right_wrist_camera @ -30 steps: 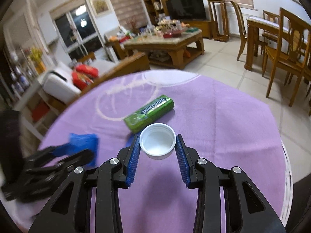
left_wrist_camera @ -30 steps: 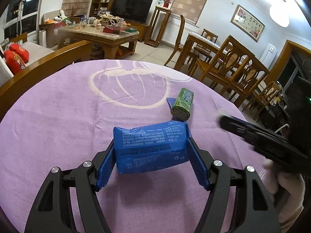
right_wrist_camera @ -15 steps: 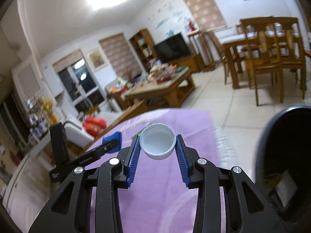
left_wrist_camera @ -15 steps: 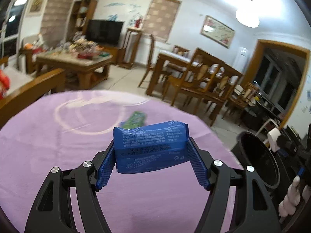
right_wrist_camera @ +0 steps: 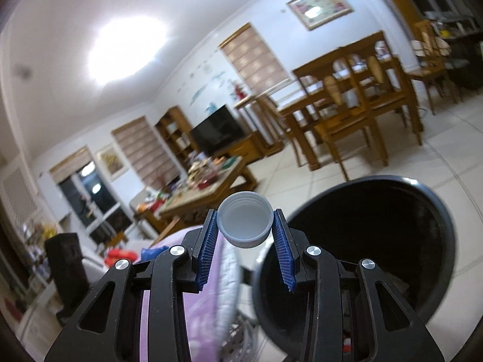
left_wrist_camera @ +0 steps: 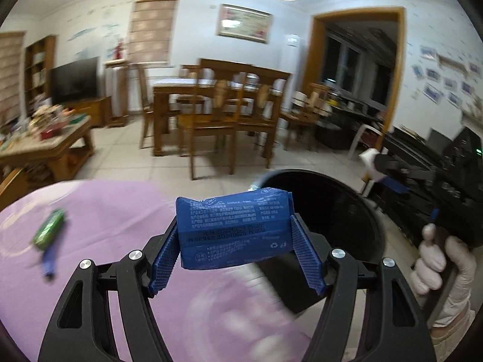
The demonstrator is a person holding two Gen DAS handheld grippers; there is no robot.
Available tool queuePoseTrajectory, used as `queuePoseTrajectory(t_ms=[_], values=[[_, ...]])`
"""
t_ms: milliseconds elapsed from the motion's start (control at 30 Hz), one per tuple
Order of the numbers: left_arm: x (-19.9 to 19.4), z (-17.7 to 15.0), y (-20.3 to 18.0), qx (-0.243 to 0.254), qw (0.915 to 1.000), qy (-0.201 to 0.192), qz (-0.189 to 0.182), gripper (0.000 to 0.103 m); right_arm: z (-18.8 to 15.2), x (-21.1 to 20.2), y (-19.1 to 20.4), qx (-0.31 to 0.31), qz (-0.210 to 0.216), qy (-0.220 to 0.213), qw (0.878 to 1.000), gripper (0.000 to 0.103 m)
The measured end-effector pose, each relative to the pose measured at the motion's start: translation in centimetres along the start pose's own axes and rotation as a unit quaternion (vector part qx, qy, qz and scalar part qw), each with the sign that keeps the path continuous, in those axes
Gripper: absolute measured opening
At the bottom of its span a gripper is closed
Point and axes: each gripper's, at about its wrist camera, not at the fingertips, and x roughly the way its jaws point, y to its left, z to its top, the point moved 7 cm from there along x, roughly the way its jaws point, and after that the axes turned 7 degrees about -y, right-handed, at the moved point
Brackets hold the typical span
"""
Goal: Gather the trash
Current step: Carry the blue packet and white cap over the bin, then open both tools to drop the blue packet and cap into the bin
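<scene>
your left claw (left_wrist_camera: pixel 234 235) is clamped on the blue packet (left_wrist_camera: pixel 234 230) (crosswise), right claw (right_wrist_camera: pixel 244 238) pinching the white cap (right_wrist_camera: pixel 244 218); black bin (right_wrist_camera: pixel 377 241) mouth sits just right of both, right's nearer.

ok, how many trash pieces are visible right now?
4: a blue wrapper in the left hand-held gripper, a white bottle cap in the right hand-held gripper, and a green packet and blue scrap on the purple tablecloth. The black bin may hide more.
</scene>
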Motion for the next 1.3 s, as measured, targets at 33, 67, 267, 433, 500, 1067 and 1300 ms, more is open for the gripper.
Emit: queuePoseTrajectory(t_ms=[33,67,267,433,500,1067,1300], values=[[1.1,0.2,-1.8,0.009,0.9999,0.003,-0.014,0.069,0.4,-0.4,-1.1,0.007,-0.006,-0.005,1.000,0.037],[1.8,0.2,-3.0,0.015,0.9996,0.005,-0.023,0.069,0.7,-0.8,-2.2,0.013,-0.010,-0.009,1.000,0.037],[6.4,-0.4,-9.8,0.061,0.9956,0.016,-0.070,0.069,2.3,-3.4,-8.3,0.045,-0.039,-0.039,0.997,0.037],[8.8,-1.5,-12.6,0.076,0.9926,0.021,-0.092,0.069,2.6,-4.2,-11.6,0.061,-0.055,-0.051,0.995,0.037],[8.8,-1.9,-13.0,0.078,0.9923,0.021,-0.094,0.069,2.5,-4.0,-12.6,0.067,-0.060,-0.050,0.995,0.037],[9.2,-3.8,-11.8,0.061,0.9945,0.038,-0.076,0.069,0.5,1.9,-13.6,0.071,-0.076,-0.023,0.994,0.037],[9.4,-3.4,-12.0,0.061,0.9946,0.037,-0.075,0.070,0.3,2.6,-13.0,0.069,-0.075,-0.018,0.995,0.037]])
